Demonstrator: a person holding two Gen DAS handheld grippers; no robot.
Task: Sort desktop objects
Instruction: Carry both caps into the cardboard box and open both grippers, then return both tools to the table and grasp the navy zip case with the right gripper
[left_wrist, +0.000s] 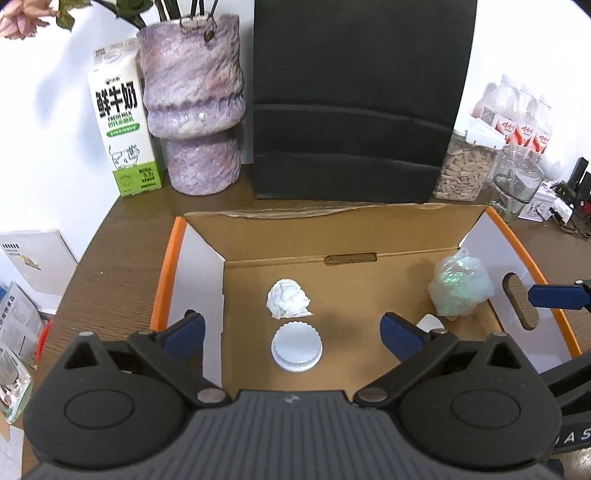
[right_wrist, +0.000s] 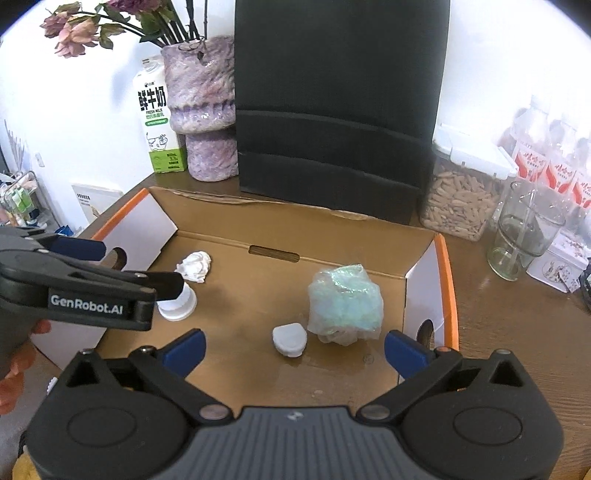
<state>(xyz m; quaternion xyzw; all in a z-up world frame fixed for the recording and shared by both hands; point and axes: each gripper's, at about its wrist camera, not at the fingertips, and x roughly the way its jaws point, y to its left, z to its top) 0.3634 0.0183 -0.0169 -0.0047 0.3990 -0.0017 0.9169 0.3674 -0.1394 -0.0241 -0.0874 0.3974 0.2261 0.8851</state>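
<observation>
Four things lie inside the cardboard box (left_wrist: 369, 236): one paper ball (left_wrist: 289, 298), two white caps (left_wrist: 296, 345) (right_wrist: 290, 339), one green plastic wad (left_wrist: 460, 283). We see the left gripper (left_wrist: 293, 332) and right gripper (right_wrist: 295, 349) above the box, both with jaws spread wide, grasping nothing.

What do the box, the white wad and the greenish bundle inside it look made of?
Box: corrugated cardboard, matte brown inside, with torn fluted top edge and glossy white-and-orange outer faces. White wad: probably crumpled tissue or paper, with soft matte creases. Greenish bundle: seemingly thin plastic film, translucent, crinkled, with an iridescent sheen.
</observation>
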